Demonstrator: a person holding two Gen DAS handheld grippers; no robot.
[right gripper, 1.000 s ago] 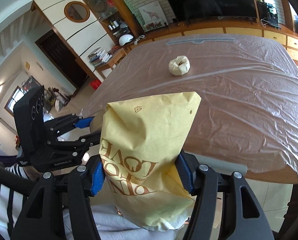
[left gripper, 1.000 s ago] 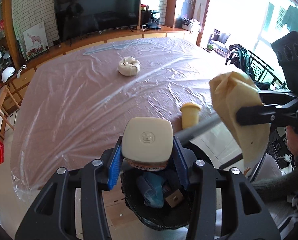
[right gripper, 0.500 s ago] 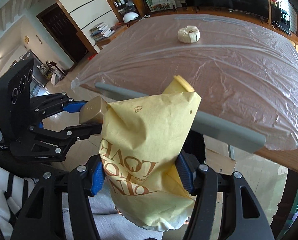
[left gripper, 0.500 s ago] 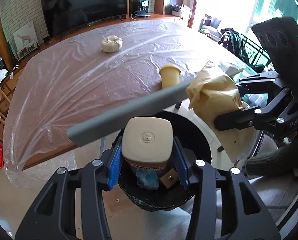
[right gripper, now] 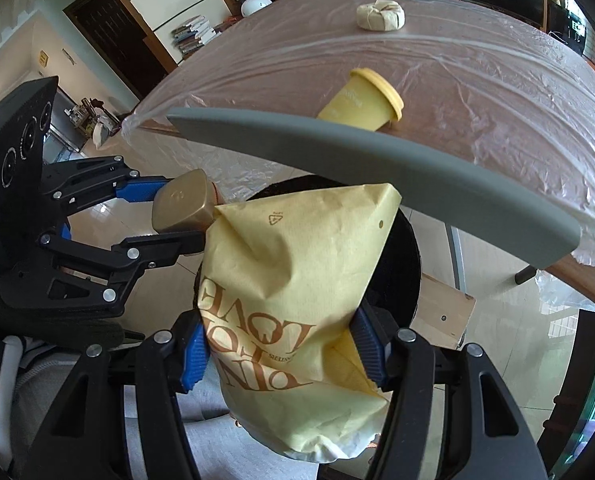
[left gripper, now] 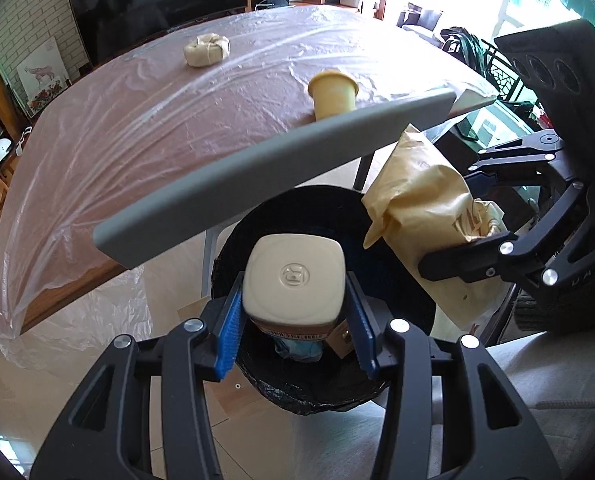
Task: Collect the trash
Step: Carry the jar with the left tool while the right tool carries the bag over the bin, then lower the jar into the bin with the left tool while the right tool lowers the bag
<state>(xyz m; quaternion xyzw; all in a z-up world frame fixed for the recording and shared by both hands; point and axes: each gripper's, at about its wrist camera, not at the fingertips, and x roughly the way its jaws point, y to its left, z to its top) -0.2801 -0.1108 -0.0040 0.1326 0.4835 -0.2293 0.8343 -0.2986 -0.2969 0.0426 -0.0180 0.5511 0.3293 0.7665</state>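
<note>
Cream square-lidded jar (left gripper: 295, 280) held over the black-lined bin (left gripper: 393, 272), which already contains scraps. Crumpled yellow paper bag (right gripper: 297, 280) with brown lettering alongside, above bin rim. Yellow cup (left gripper: 333, 94) and tied beige bundle (left gripper: 207, 50) on the plastic-covered table (left gripper: 137, 128).

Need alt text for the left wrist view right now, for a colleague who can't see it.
The left tool grips a cream square-lidded container above a black-lined bin. At right, the right tool holds a yellow paper bag. Beyond, a yellow cup and a wrapped bundle sit on the plastic-covered table.
</note>
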